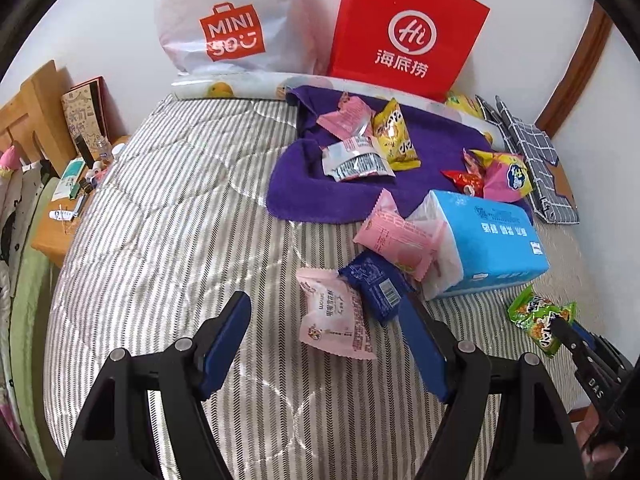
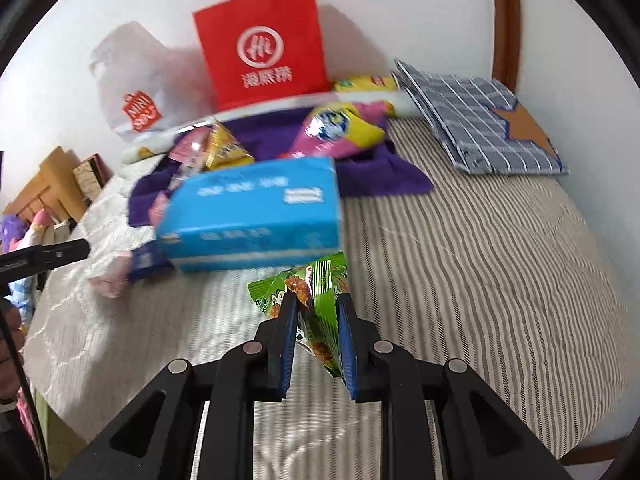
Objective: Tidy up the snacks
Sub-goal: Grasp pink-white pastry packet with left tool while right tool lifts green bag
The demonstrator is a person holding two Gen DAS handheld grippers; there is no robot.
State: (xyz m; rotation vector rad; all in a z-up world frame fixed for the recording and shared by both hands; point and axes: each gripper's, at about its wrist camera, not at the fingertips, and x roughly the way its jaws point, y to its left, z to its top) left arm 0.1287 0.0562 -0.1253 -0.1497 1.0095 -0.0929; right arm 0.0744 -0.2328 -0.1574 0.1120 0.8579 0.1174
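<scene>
My right gripper (image 2: pixel 317 304) is shut on a green snack packet (image 2: pixel 316 280) and holds it just above the striped bed, in front of a blue tissue box (image 2: pixel 256 216). The left wrist view shows that same green packet (image 1: pixel 540 316) at the far right. My left gripper (image 1: pixel 324 300) stands open over a pale pink packet (image 1: pixel 332 320) without touching it. A dark blue packet (image 1: pixel 376 284) and another pink packet (image 1: pixel 400 236) lean on the tissue box (image 1: pixel 492 240). More snacks lie on a purple towel (image 1: pixel 320 184), among them a yellow packet (image 1: pixel 396 136).
A red paper bag (image 1: pixel 404 32) and a white plastic bag (image 1: pixel 228 20) stand against the wall at the back of the bed. A folded grey plaid fabric box (image 1: pixel 528 160) lies at the back right. A cluttered wooden nightstand (image 1: pixel 60 216) is at the left.
</scene>
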